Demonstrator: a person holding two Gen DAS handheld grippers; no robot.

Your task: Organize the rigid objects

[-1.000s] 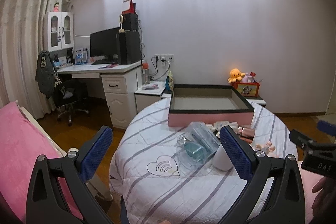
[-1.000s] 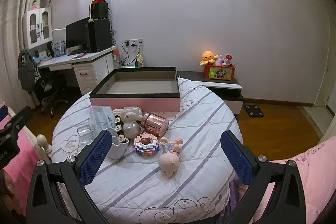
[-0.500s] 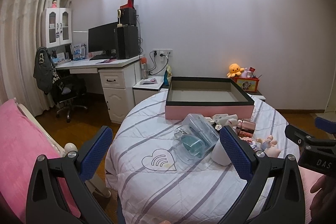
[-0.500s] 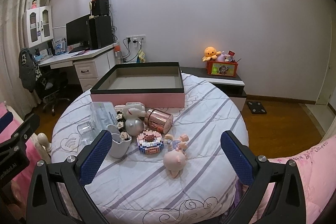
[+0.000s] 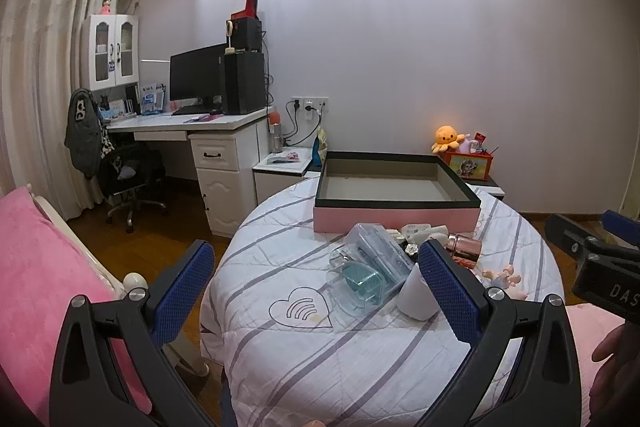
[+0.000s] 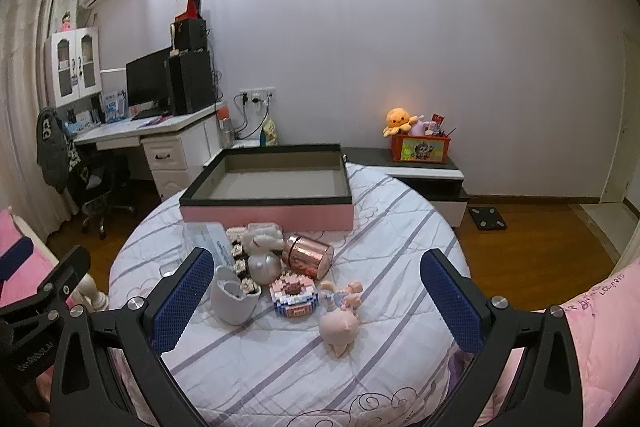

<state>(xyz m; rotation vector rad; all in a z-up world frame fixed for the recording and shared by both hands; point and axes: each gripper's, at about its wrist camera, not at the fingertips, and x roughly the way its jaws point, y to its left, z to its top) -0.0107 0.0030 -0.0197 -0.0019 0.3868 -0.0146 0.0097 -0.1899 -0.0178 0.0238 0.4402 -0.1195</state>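
Both grippers hover with fingers spread wide, holding nothing. Between the right gripper (image 6: 320, 303) fingers lie a pig figurine (image 6: 340, 327), block toy (image 6: 294, 297) and copper jar (image 6: 307, 257); a white cup (image 6: 234, 301) sits just beside its left finger. Ahead of the left gripper (image 5: 316, 297), clear plastic cases (image 5: 368, 273) rest near the pink box (image 5: 396, 219).

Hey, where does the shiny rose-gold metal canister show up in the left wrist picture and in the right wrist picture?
Left wrist view: the shiny rose-gold metal canister lies right of centre, partly hidden behind the right finger of the left hand-held gripper.
Right wrist view: it lies at centre, on its side, just in front of the box.
Shared landmark: the large pink box with a black rim, directly behind the canister in both views.
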